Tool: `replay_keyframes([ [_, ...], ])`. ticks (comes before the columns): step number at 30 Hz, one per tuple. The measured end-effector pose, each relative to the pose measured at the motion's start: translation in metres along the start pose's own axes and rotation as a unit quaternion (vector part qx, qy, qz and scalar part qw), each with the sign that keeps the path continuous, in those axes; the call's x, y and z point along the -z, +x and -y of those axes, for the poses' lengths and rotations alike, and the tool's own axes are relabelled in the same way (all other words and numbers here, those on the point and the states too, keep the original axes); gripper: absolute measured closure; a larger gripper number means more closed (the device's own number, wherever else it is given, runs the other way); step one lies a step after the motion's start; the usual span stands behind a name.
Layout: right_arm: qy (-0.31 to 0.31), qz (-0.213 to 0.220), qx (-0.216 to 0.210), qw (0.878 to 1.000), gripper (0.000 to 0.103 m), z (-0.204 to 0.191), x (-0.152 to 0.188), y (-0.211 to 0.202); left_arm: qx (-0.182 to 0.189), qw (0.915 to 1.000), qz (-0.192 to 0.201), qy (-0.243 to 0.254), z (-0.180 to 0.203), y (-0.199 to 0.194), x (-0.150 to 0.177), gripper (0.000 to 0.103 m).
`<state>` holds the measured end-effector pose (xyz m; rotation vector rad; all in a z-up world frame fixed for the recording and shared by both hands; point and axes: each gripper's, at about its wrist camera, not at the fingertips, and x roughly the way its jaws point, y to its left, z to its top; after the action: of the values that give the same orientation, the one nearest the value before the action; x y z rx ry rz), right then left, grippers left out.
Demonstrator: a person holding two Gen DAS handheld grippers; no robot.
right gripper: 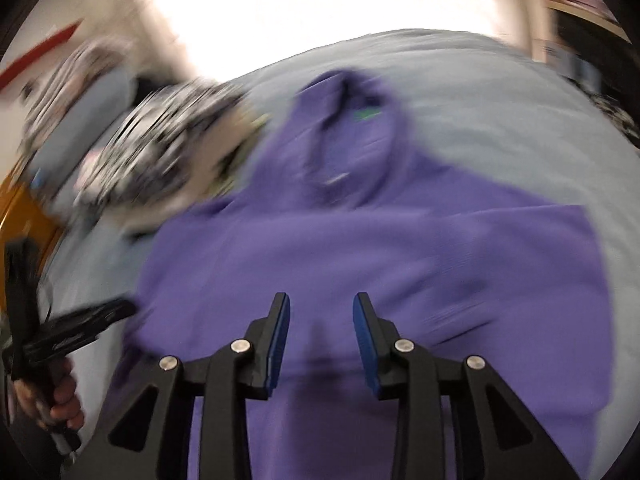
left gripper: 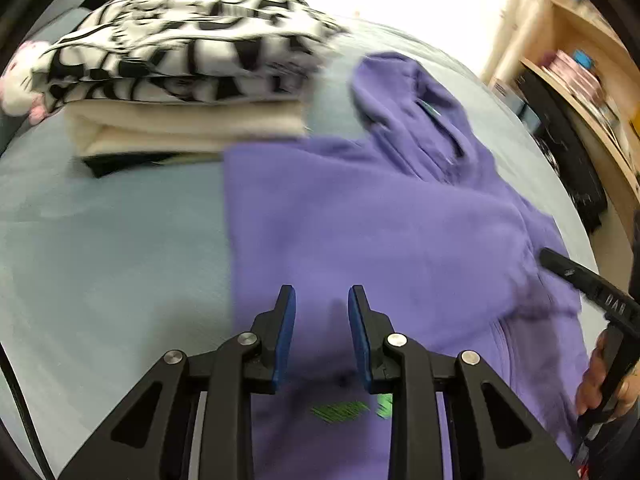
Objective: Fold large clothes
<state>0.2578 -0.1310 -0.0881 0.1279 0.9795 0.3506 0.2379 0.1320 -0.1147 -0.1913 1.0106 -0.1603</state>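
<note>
Hovering open and empty, left claw (left gripper: 322, 300) and right claw (right gripper: 321, 308) overhang the purple hoodie (left gripper: 380, 232).

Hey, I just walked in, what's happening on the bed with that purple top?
A person holds a gripper in each hand over a purple hooded sweatshirt spread on the pale blue bedsheet. The left gripper and right gripper both hover open above its lower part, gripping nothing. The sleeves look folded in already. Behind it sits a stack of folded clothes, a black-and-white patterned piece on top.
</note>
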Motion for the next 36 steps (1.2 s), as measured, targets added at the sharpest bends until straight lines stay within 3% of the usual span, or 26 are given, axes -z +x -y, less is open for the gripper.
replay_keyframes([
  [2,-0.023,-0.021,-0.015,0.999,0.07,-0.019,0.009,0.013,-0.002,0.9999,-0.007,0.015,0.013,0.006,0.011,0.078],
  [5,-0.049,-0.046,0.024,0.997,0.074,-0.025,0.019,0.033,-0.045,0.9983,-0.029,0.025,0.011,0.023,0.027,0.081],
  [9,-0.002,-0.042,0.051,0.998,0.081,0.021,0.02,0.024,-0.006,0.9991,-0.038,-0.018,-0.018,0.025,0.027,0.095],
  [15,0.04,-0.057,0.093,0.993,0.078,0.066,0.023,0.006,0.0,0.9992,-0.036,-0.017,-0.016,0.011,0.025,0.095],
  [18,0.052,-0.046,0.078,0.995,0.078,0.065,0.019,-0.002,-0.016,0.9998,-0.01,-0.006,-0.011,-0.002,0.016,0.084],
  [23,0.046,-0.006,0.031,0.998,0.078,0.037,-0.006,-0.008,-0.029,0.9991,0.031,-0.003,-0.006,-0.011,-0.014,0.08],
  [26,0.041,-0.008,-0.004,0.999,0.078,0.014,-0.026,0.012,-0.037,0.9985,0.04,-0.004,-0.007,0.001,-0.033,0.08],
  [32,0.013,-0.035,-0.026,0.999,0.078,-0.02,-0.046,0.069,-0.048,0.9981,0.033,-0.021,-0.015,0.05,-0.06,0.08],
  [36,0.008,-0.033,-0.008,0.999,0.078,-0.009,-0.048,0.083,-0.07,0.9964,0.034,-0.033,-0.026,0.075,-0.071,0.08],
])
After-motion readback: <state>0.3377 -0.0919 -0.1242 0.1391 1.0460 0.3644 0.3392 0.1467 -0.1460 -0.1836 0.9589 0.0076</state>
